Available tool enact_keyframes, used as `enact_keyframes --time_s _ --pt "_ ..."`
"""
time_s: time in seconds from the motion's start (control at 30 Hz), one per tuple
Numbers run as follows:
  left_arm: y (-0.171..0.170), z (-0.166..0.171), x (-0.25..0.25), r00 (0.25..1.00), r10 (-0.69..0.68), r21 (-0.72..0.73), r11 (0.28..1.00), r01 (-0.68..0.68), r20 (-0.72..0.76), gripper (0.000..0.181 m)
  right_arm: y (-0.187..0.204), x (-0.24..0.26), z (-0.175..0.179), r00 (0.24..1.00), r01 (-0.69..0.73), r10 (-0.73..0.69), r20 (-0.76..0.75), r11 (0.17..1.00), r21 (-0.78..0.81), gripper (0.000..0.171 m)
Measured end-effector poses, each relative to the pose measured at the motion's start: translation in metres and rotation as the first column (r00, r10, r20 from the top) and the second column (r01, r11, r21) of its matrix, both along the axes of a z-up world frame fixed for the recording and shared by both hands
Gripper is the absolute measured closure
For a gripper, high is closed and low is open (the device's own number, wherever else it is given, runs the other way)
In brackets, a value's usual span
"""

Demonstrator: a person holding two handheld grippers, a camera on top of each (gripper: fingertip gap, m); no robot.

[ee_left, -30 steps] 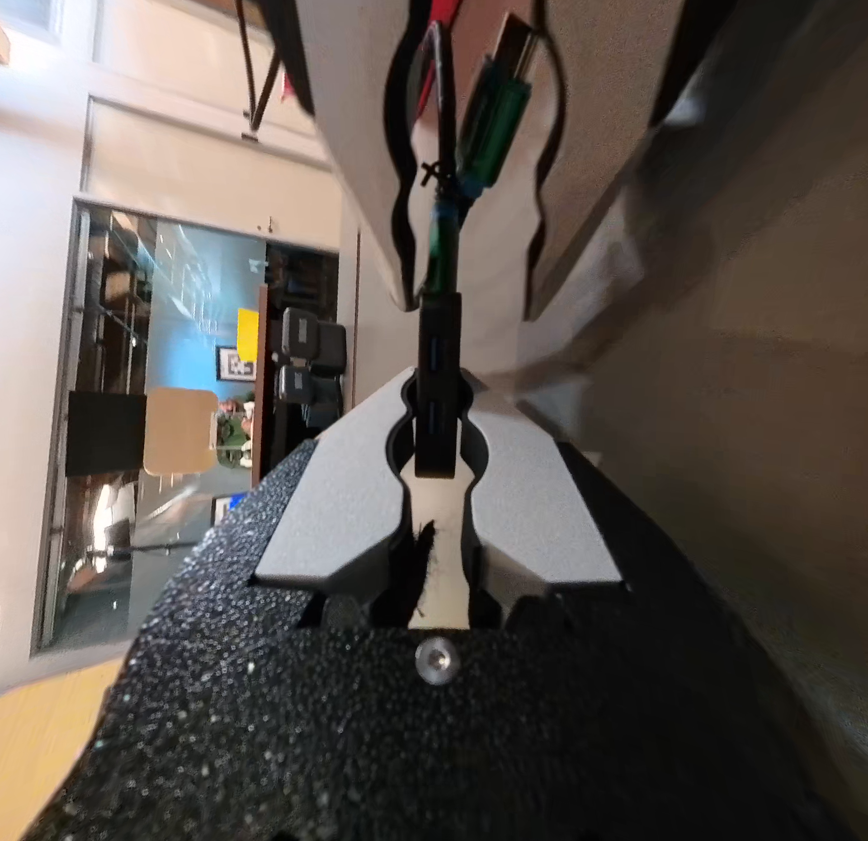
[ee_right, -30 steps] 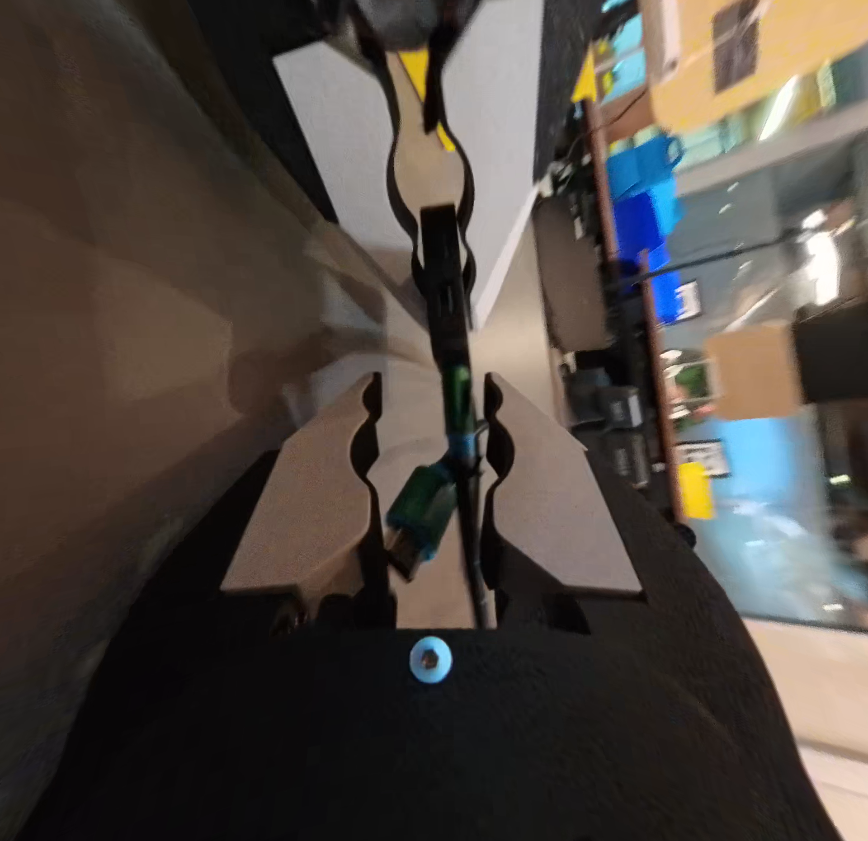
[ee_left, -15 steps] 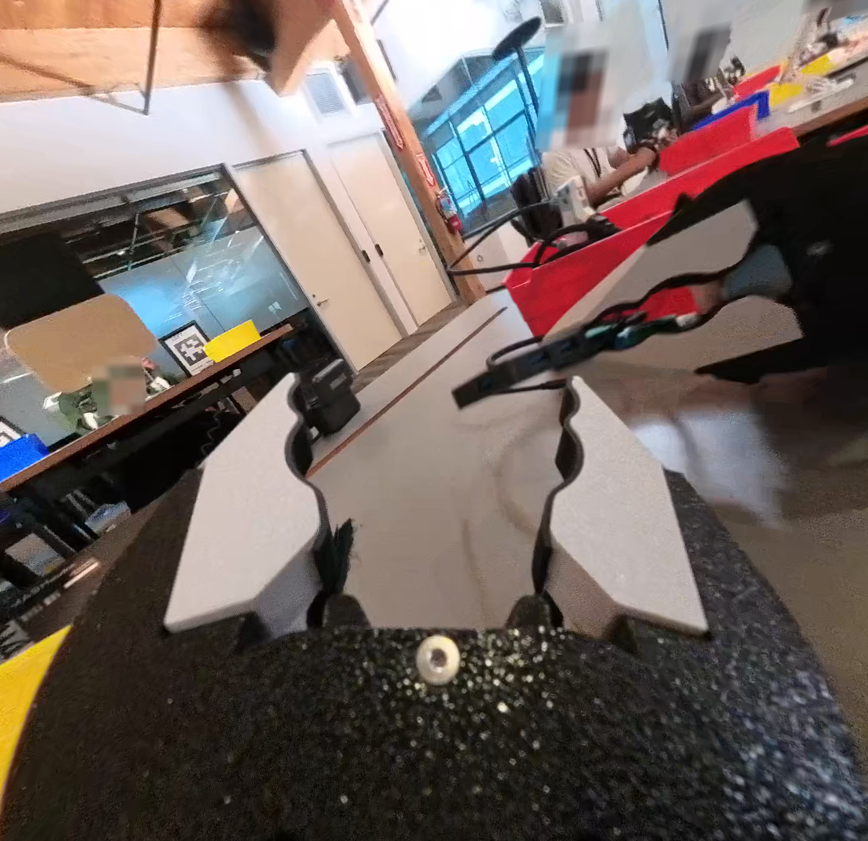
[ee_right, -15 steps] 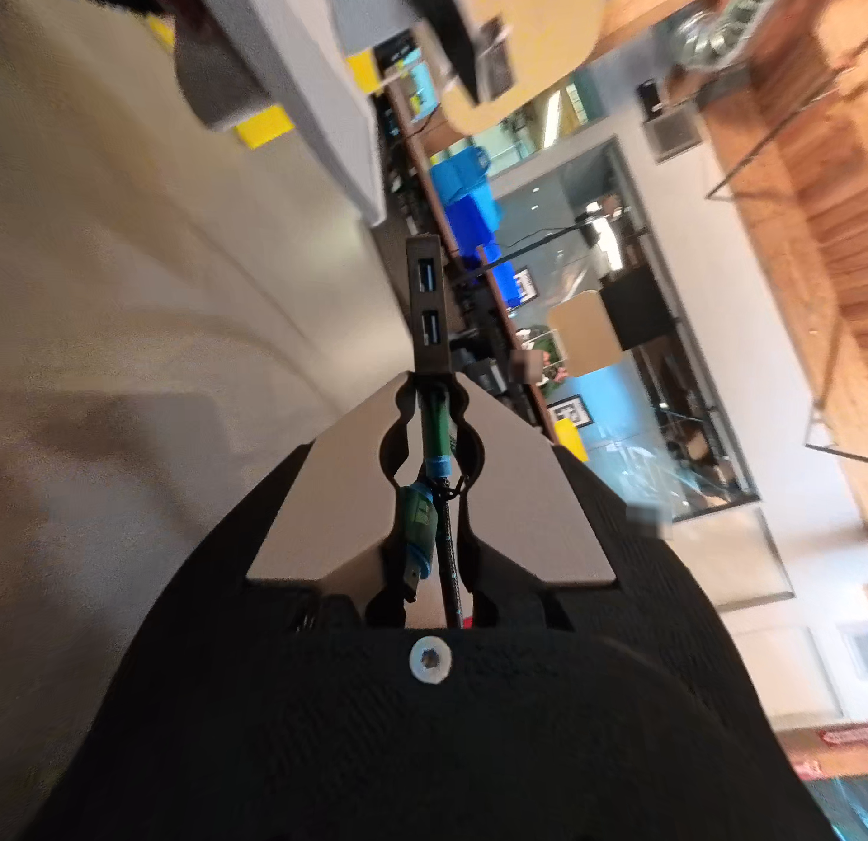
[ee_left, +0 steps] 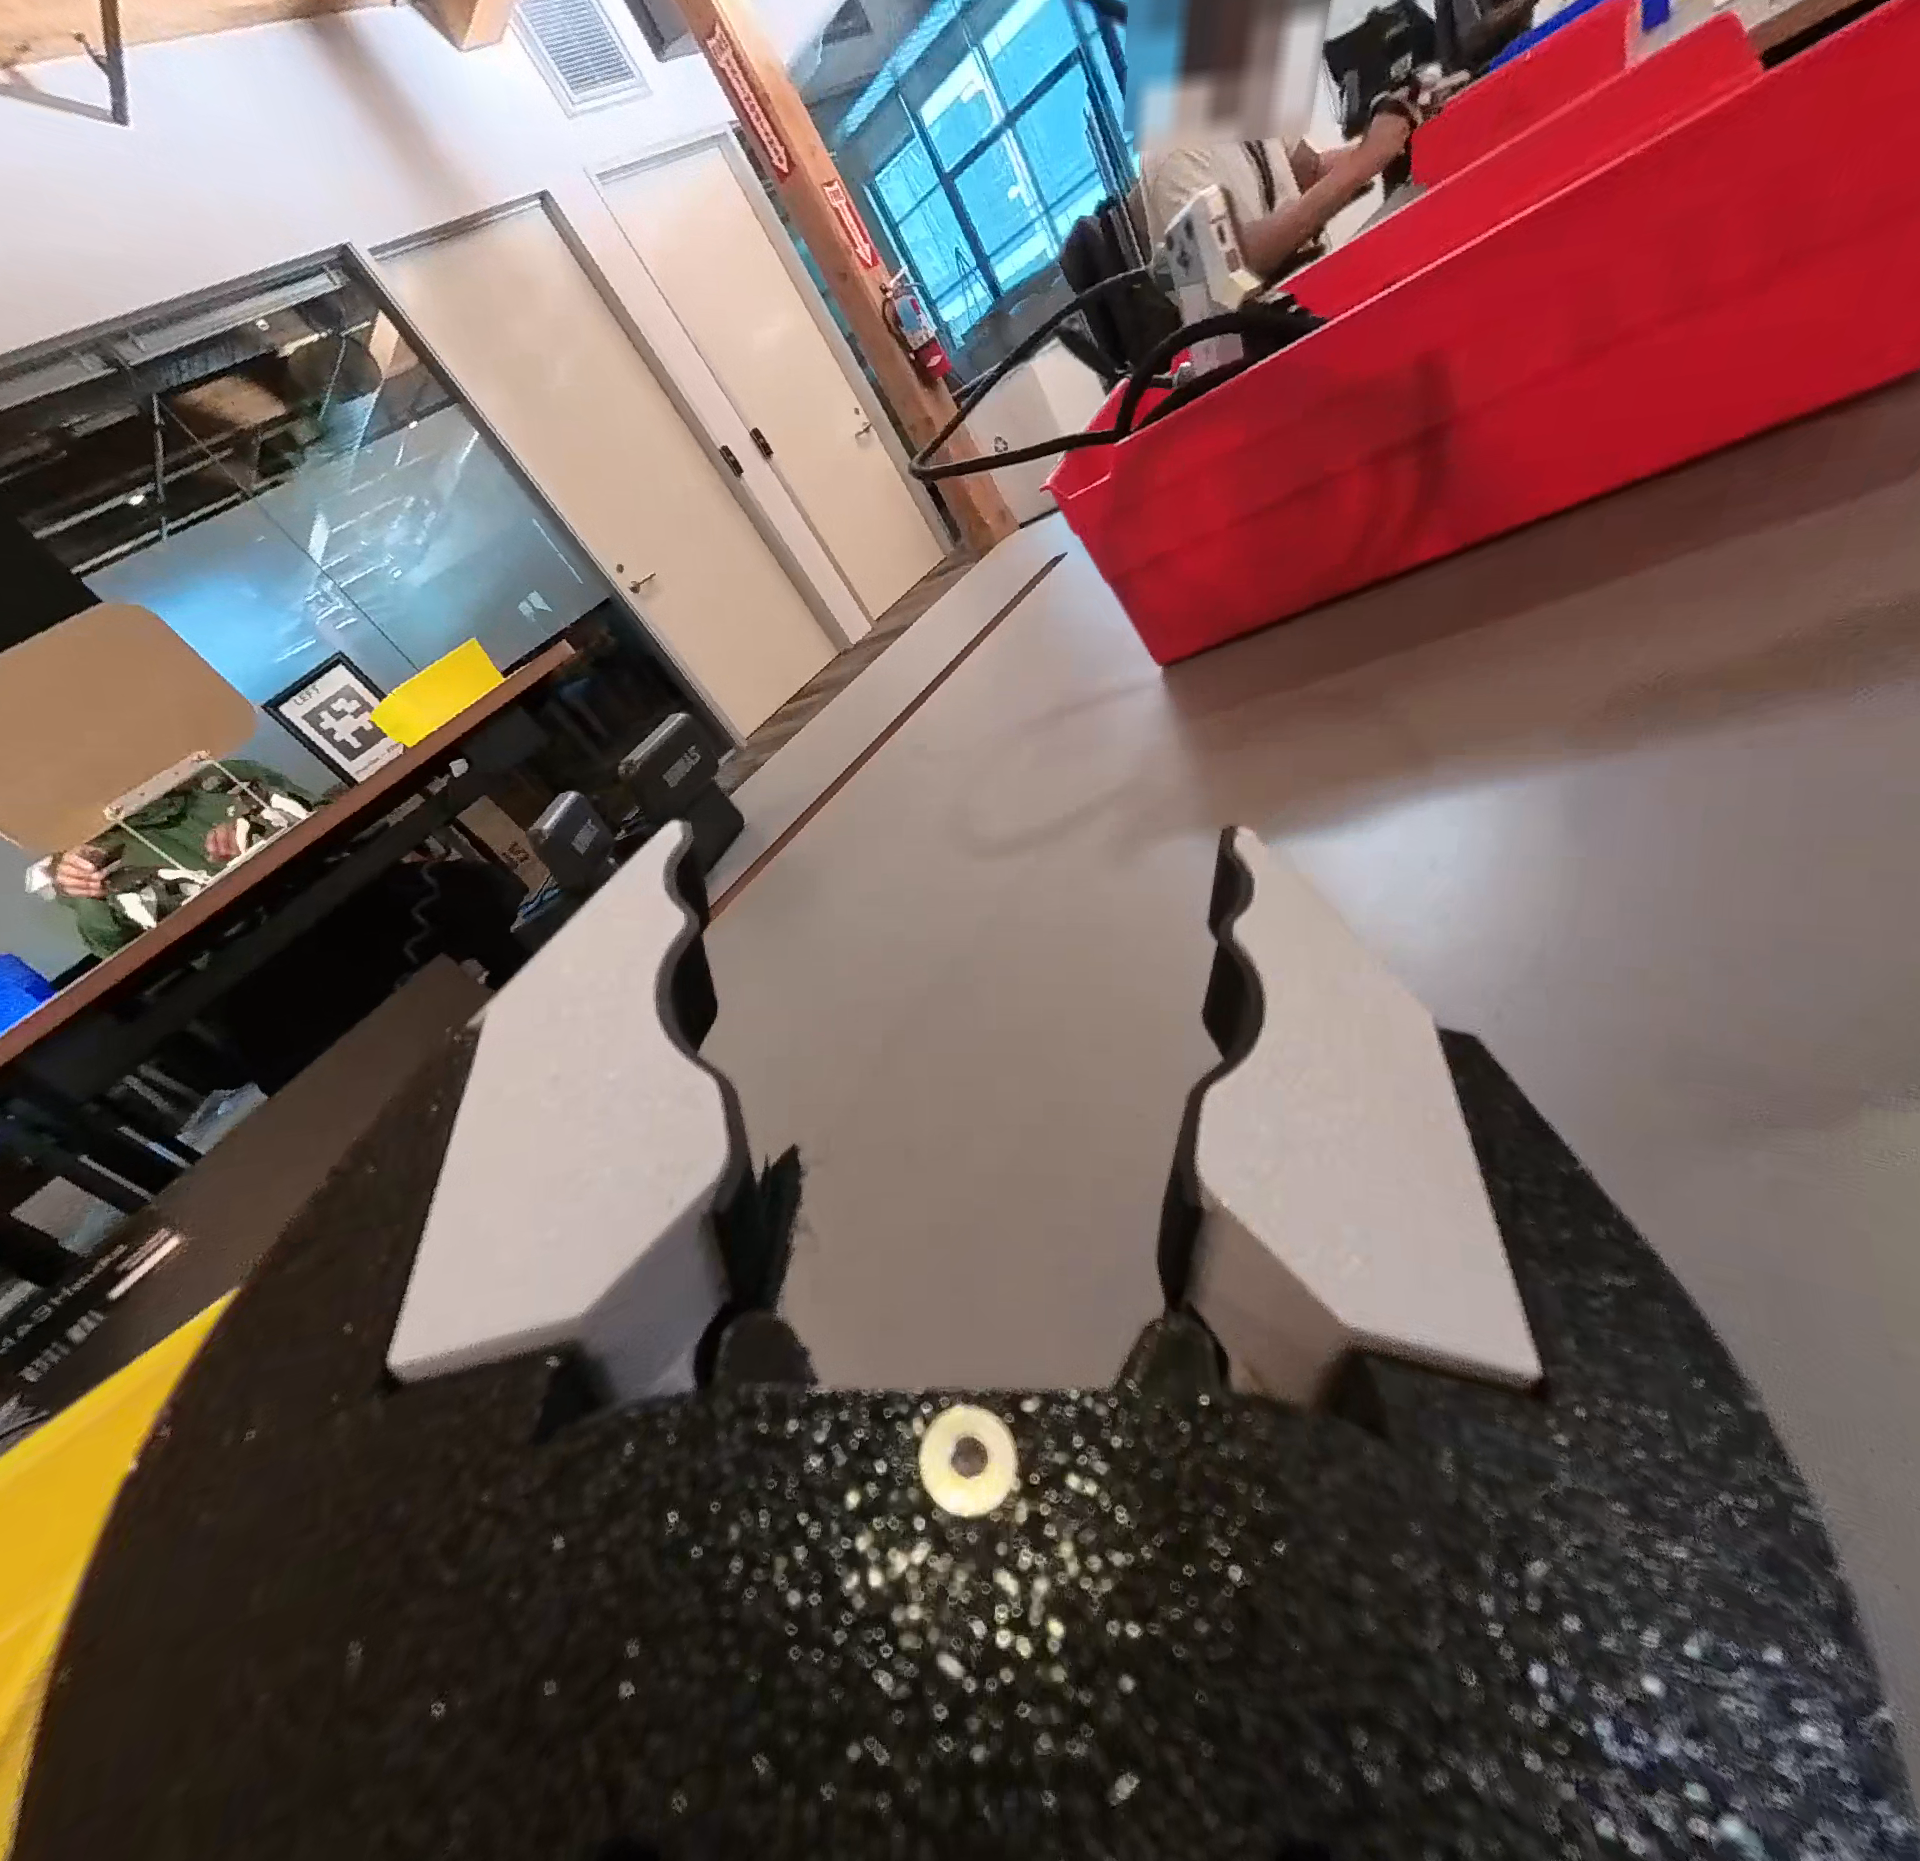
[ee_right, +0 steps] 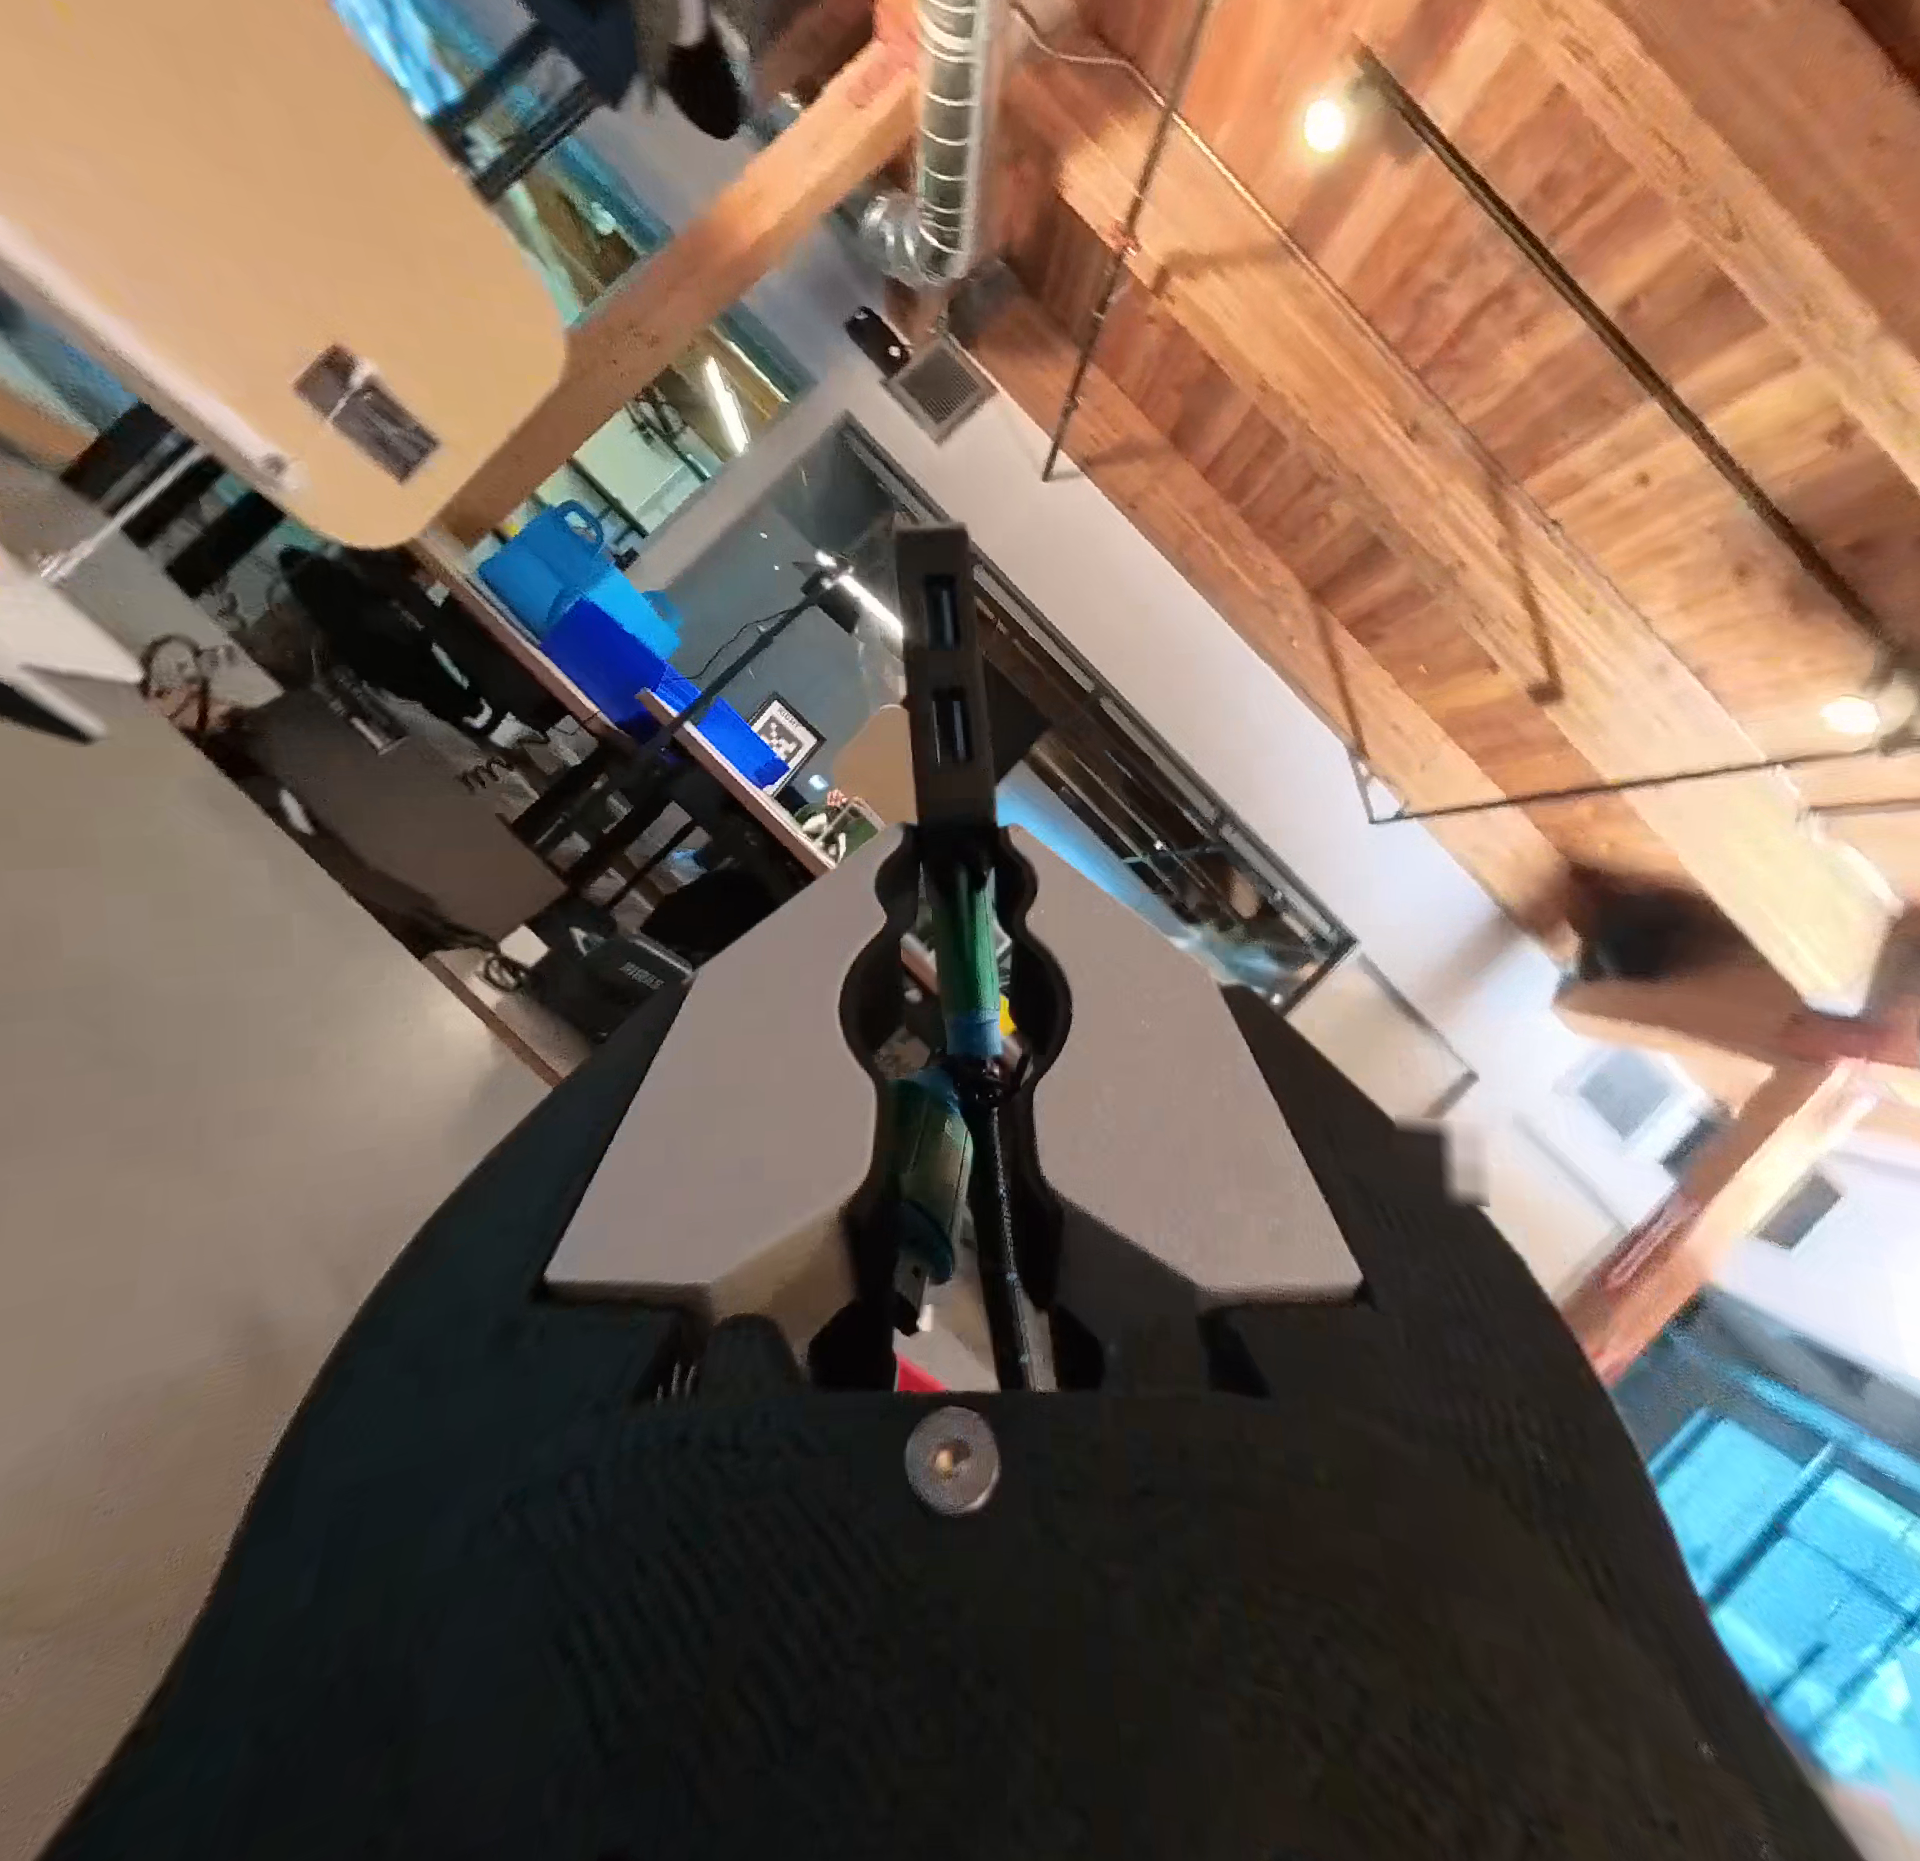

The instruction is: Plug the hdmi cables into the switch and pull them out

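Observation:
In the right wrist view my right gripper [ee_right: 957, 843] is shut on a green cable plug [ee_right: 966, 938] that sits in the end of the black switch [ee_right: 940, 689]. The switch sticks out past the fingertips, held in the air and pointing toward the wooden ceiling, with two blue ports showing on its side. A second green plug [ee_right: 925, 1188] hangs loose between the fingers beside a black cable [ee_right: 1003, 1240]. In the left wrist view my left gripper [ee_left: 956, 855] is open and empty, low over the grey table [ee_left: 1351, 772]. The switch does not show in that view.
A long red bin [ee_left: 1455, 481] stands on the table at the right, with a black cable [ee_left: 1039, 440] looping out of its end. The table's left edge [ee_left: 894, 689] runs diagonally away. A person sits behind the bin, another at a far table on the left. The left gripper's tips are roughly 25 cm from the right gripper's.
My left gripper let go of the switch, opened wide and swung level over the table. My right gripper stayed shut on the green plug and tilted up, carrying the switch.

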State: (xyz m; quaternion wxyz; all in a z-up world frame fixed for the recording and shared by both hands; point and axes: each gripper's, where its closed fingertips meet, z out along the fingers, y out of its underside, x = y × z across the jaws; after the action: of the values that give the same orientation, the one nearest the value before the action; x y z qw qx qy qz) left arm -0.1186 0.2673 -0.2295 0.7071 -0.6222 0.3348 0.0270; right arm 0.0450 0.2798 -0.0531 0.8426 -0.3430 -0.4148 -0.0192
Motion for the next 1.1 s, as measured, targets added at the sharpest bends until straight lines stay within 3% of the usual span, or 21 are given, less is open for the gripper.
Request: enact_keyframes --time_s 0.23,0.4,0.5,0.63,0.77,0.97,1.1 --pt "-0.001 -0.004 0.006 0.998 -0.012 0.011 1.0 0.012 -0.06 0.091 0.081 0.083 0.009 0.96 -0.001 -0.09 -0.264 0.945 -0.326 0.159" --pt "-0.001 -0.005 0.007 0.998 -0.018 0.01 1.0 0.019 -0.065 0.093 0.152 0.131 -0.009 0.797 -0.27 -0.16 -0.583 0.769 -0.58 0.159" --pt "-0.001 -0.005 0.007 0.998 -0.018 0.007 1.0 0.018 -0.06 0.094 0.188 0.152 -0.031 0.721 -0.33 -0.265 -0.64 0.681 -0.654 0.159" --pt "-0.001 -0.006 0.008 0.998 -0.023 0.002 1.0 0.023 -0.064 0.095 0.215 0.16 -0.06 0.706 -0.323 -0.372 -0.603 0.588 -0.742 0.159" --pt "-0.004 -0.004 0.009 0.997 -0.026 0.028 0.999 0.028 -0.077 0.107 0.227 0.149 -0.101 0.823 -0.151 -0.435 -0.364 0.451 -0.88 0.159" --pt "-0.006 -0.005 0.014 0.991 -0.025 0.059 0.998 0.034 -0.134 0.11 0.23 0.149 -0.108 0.897 -0.007 -0.418 -0.143 0.31 -0.951 0.157" --pt "-0.007 -0.005 0.017 0.987 -0.025 0.076 0.996 0.038 -0.16 0.109 0.236 0.156 -0.114 0.908 -0.078 -0.4 -0.126 0.133 -0.988 0.156"
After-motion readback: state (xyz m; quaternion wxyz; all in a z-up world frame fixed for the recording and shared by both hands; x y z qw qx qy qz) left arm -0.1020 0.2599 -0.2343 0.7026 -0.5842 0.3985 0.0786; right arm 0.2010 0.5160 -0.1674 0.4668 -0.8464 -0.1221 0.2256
